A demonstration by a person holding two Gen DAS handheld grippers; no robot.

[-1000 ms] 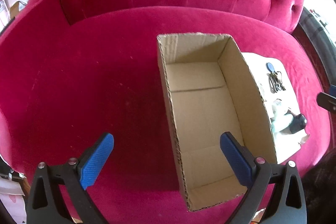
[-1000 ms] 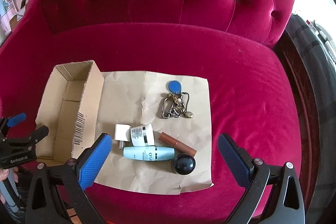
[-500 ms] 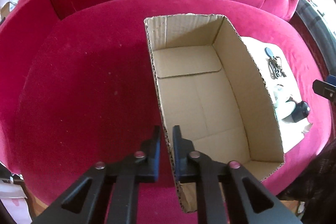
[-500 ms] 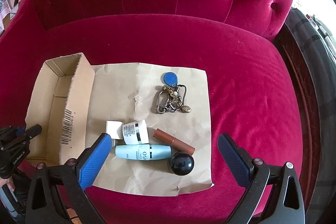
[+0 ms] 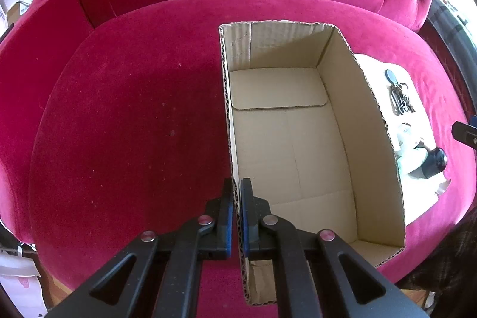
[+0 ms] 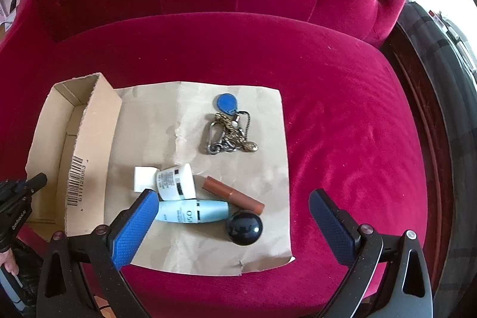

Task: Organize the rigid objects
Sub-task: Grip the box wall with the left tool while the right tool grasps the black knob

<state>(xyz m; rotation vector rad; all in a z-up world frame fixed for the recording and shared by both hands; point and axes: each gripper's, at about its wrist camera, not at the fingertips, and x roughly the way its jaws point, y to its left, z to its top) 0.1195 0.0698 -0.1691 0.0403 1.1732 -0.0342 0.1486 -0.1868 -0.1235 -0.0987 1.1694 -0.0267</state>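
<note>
Left gripper (image 5: pixel 236 216) clamped tight on near left wall of open brown cardboard box (image 5: pixel 286 145), box floor ahead-right of it, on crimson velvet sofa seat (image 5: pixel 134 124). Right gripper (image 6: pixel 232 228) spread wide, holding nothing. Just ahead between its pads, on crumpled brown paper sheet (image 6: pixel 155 121): pale-blue tube (image 6: pixel 193 210), black round ball (image 6: pixel 244 227), brown lipstick tube (image 6: pixel 232 195), white tube (image 6: pixel 176 181). Farther ahead: blue-tagged metal keychain (image 6: pixel 228 124).

Bright daylight from upper right, overexposed there; fisheye-warped, dark-vignetted corners.
</note>
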